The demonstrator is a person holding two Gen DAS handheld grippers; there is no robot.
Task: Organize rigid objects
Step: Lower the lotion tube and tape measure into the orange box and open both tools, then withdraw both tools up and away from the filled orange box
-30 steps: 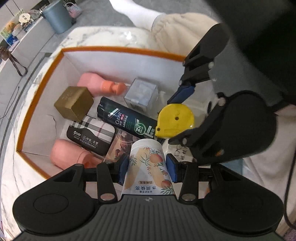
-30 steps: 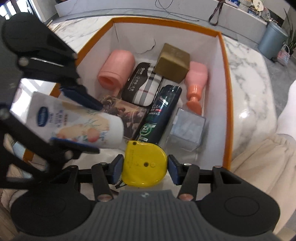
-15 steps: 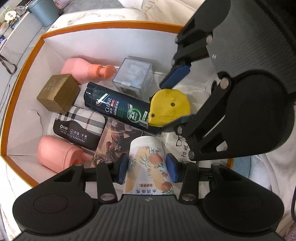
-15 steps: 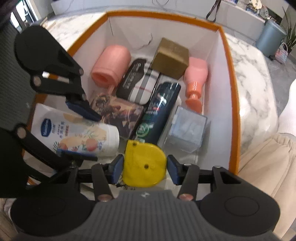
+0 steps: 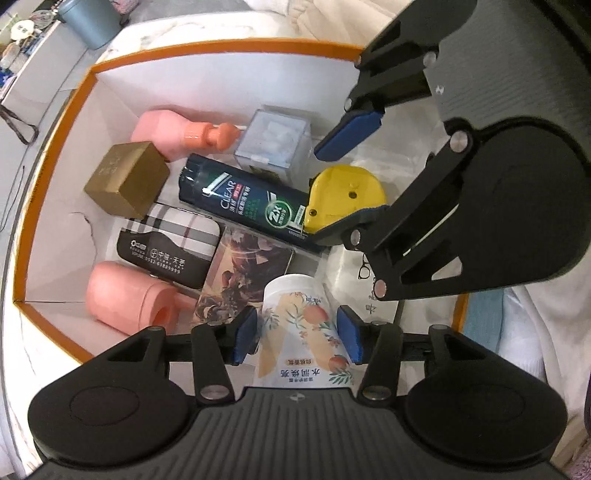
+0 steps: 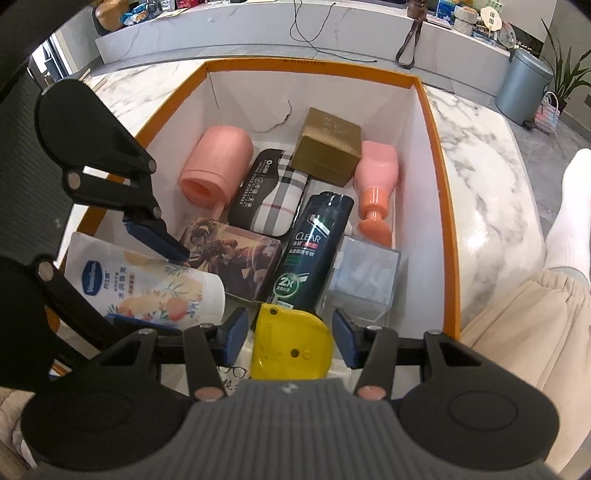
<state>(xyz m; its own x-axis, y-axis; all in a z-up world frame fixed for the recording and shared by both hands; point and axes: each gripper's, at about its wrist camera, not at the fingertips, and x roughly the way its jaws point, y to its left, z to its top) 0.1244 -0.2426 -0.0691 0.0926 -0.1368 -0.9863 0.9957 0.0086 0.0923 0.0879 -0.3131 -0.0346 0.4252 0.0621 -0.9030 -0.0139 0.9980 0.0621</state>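
Down in the orange-rimmed box (image 5: 48,155), low centre of the left wrist view, lies the lotion tube (image 5: 303,332): white, printed with peaches and leaves. The left gripper (image 5: 297,338) fingers have just been opening and now stand clear either side of it. The right gripper (image 6: 290,338) fingers bracket the yellow tape measure (image 6: 291,347) with slim gaps.

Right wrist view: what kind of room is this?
Probably a home living or dining area: a marble-look table holding the orange-rimmed box, a pedal bin beside a potted plant, and a cluttered counter behind.
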